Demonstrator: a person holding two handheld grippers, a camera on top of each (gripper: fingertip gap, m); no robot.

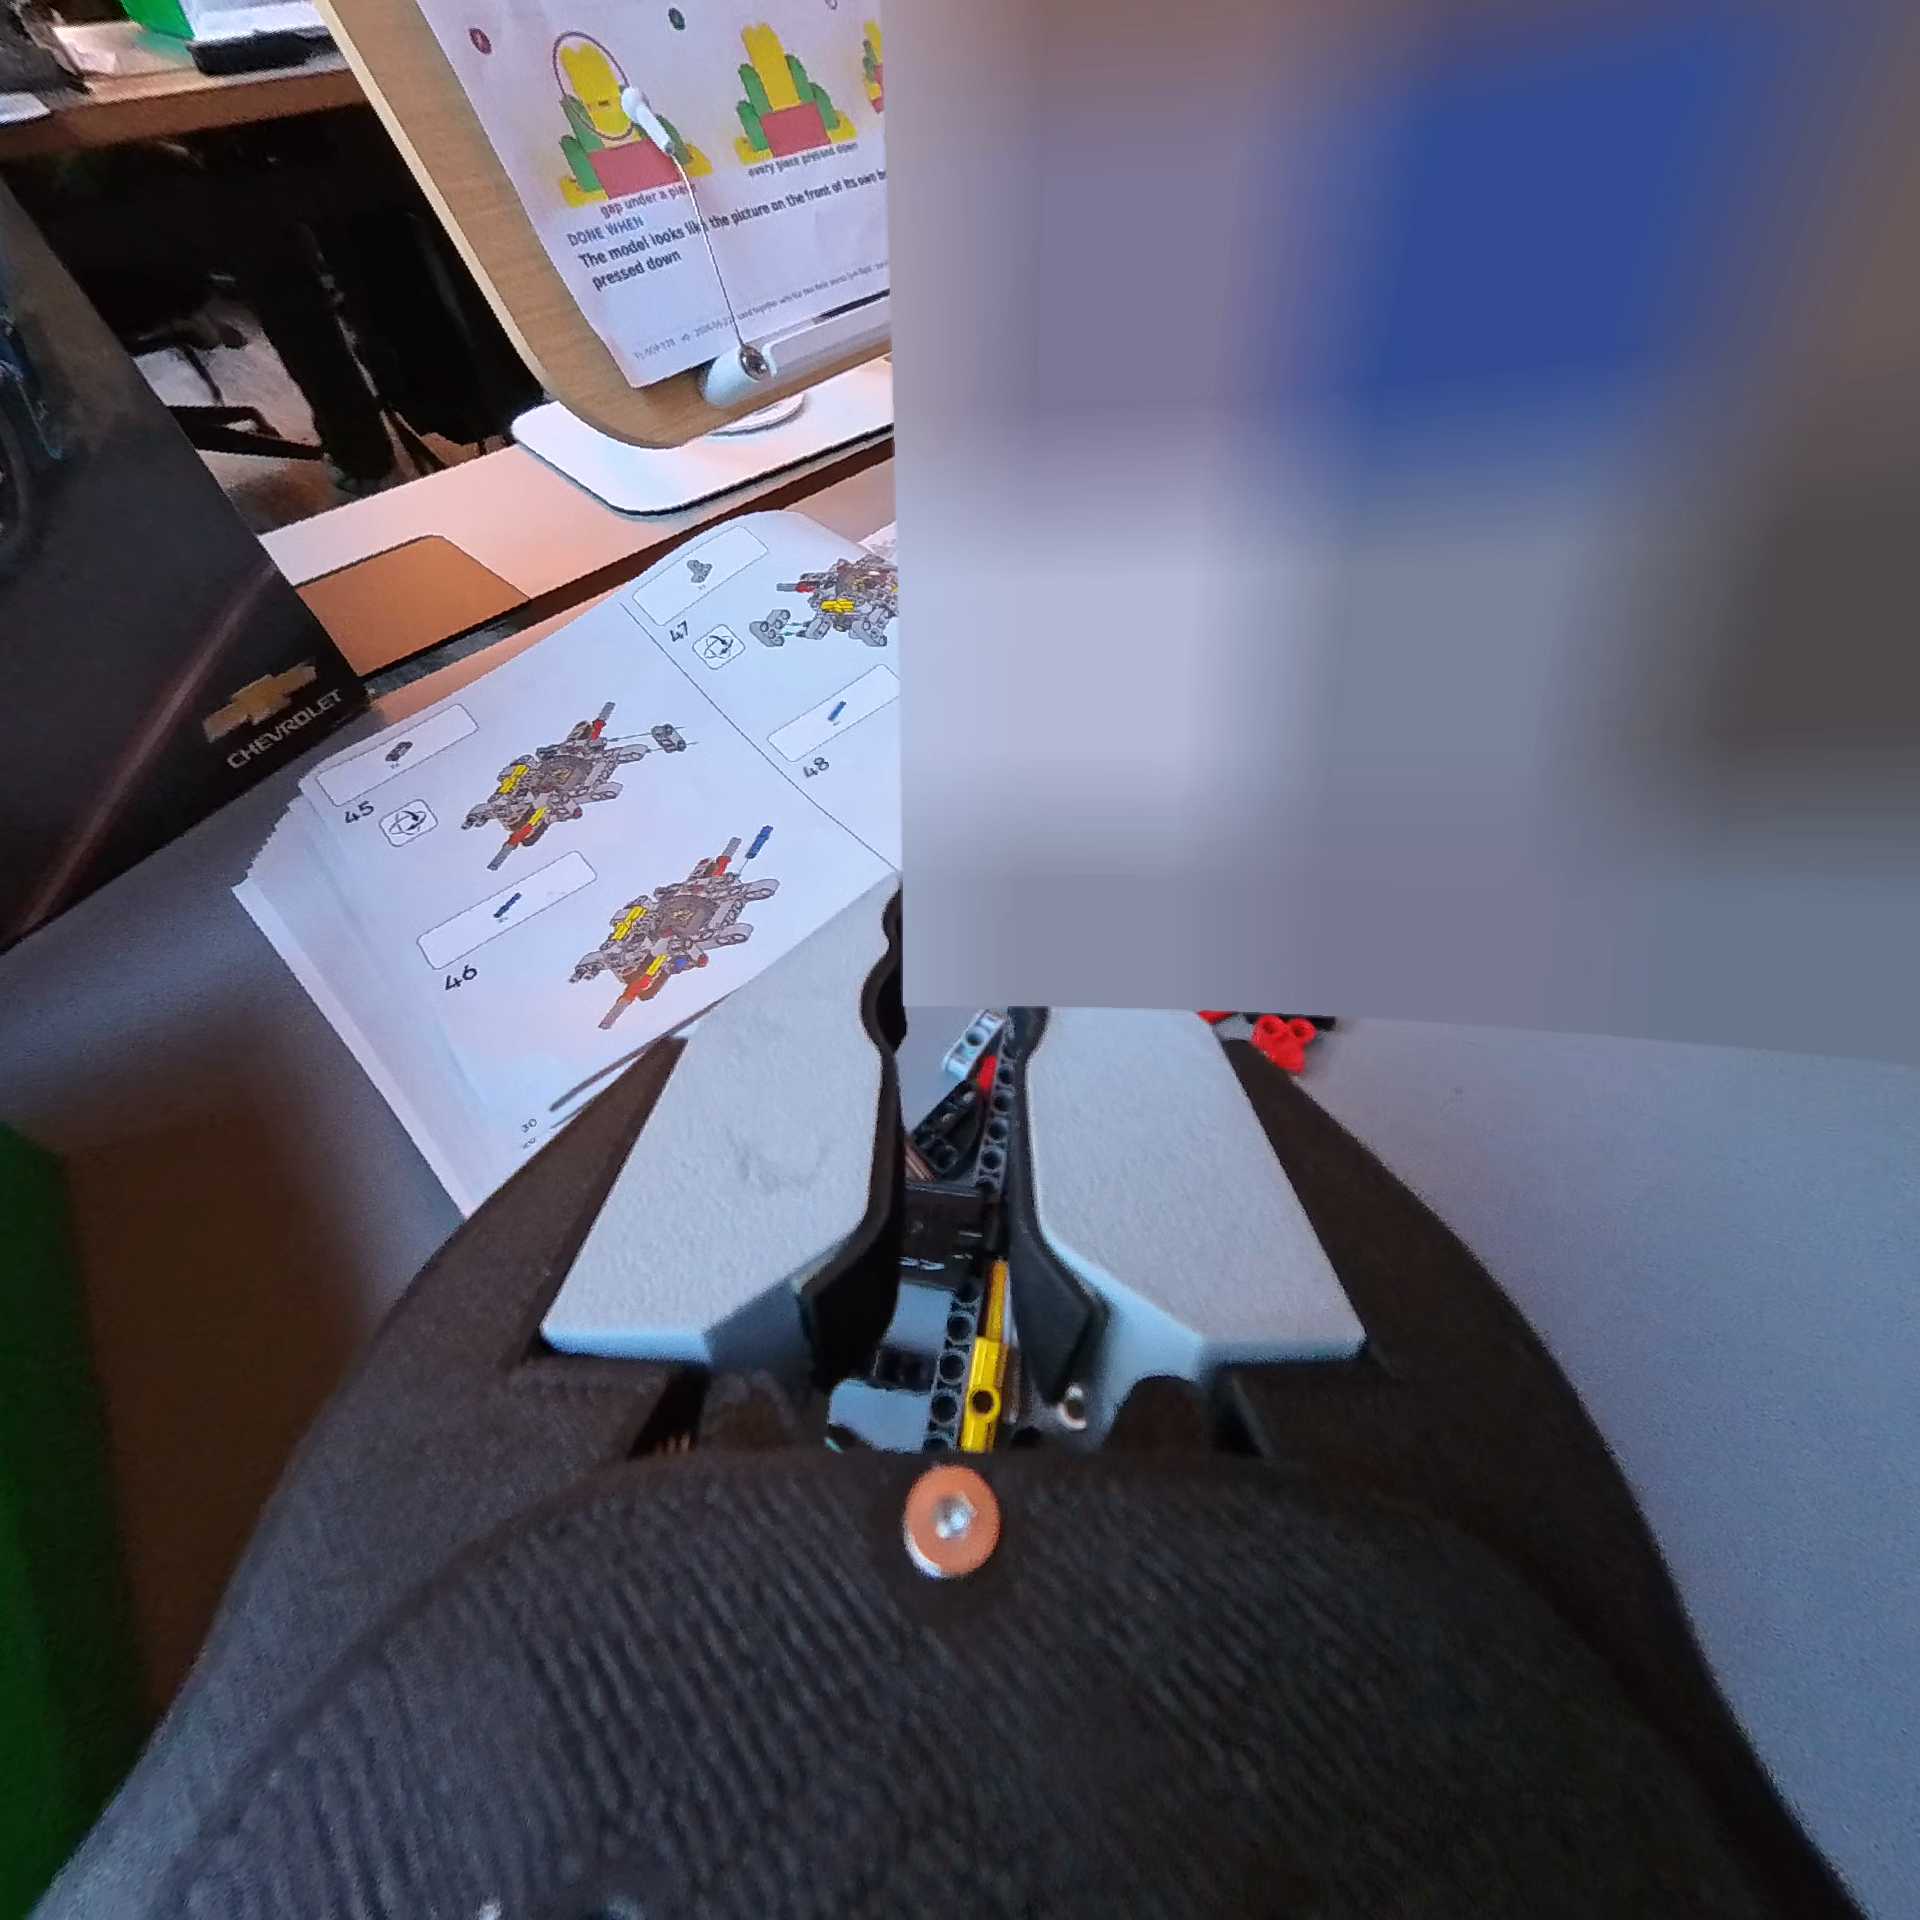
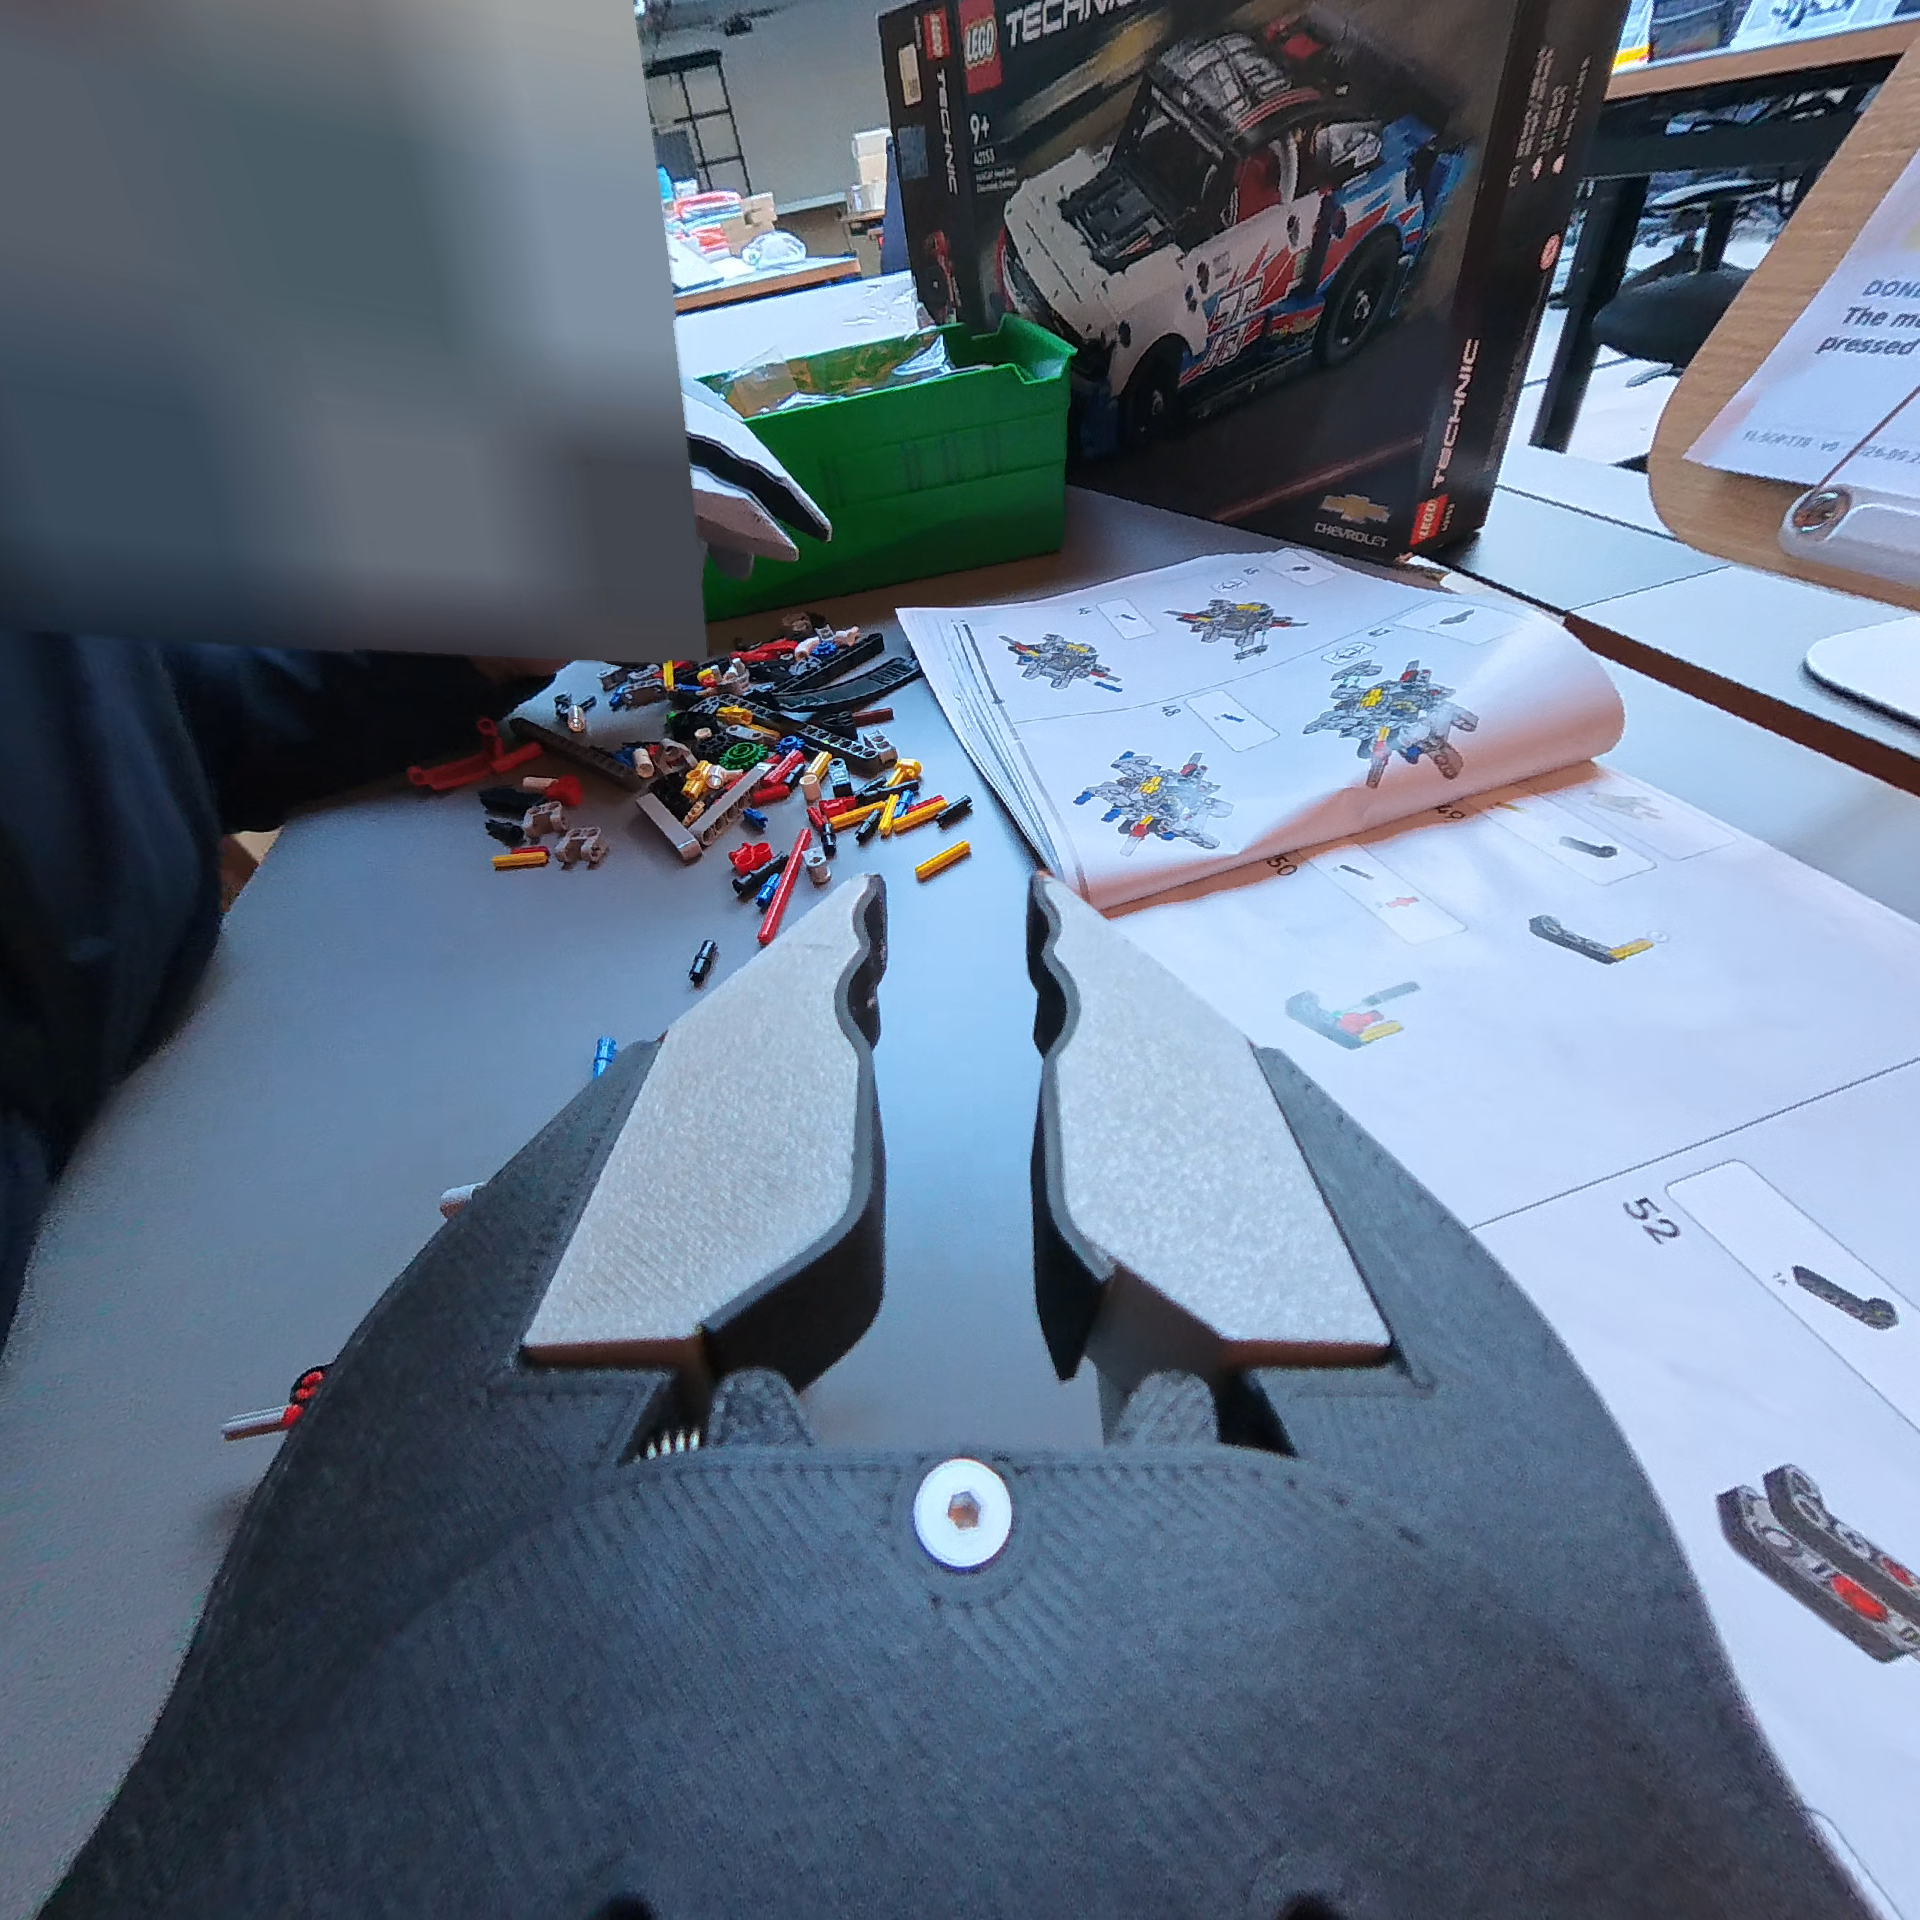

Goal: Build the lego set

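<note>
Grey-and-black brick assembly [image 1: 951, 1320], with a yellow piece, sits clamped between the left gripper [image 1: 961, 1029] fingers, seemingly above the table [image 1: 1558, 1195]. Right gripper [image 2: 956, 904] hangs parted and bare over grey table beside the instruction booklet [image 2: 1299, 727], near loose pieces [image 2: 727, 769].

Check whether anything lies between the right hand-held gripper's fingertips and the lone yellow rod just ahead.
Nothing visible does. The yellow rod lies just beyond the open right hand-held gripper, with only bare grey table between; a long red rod lies off to the left.
</note>
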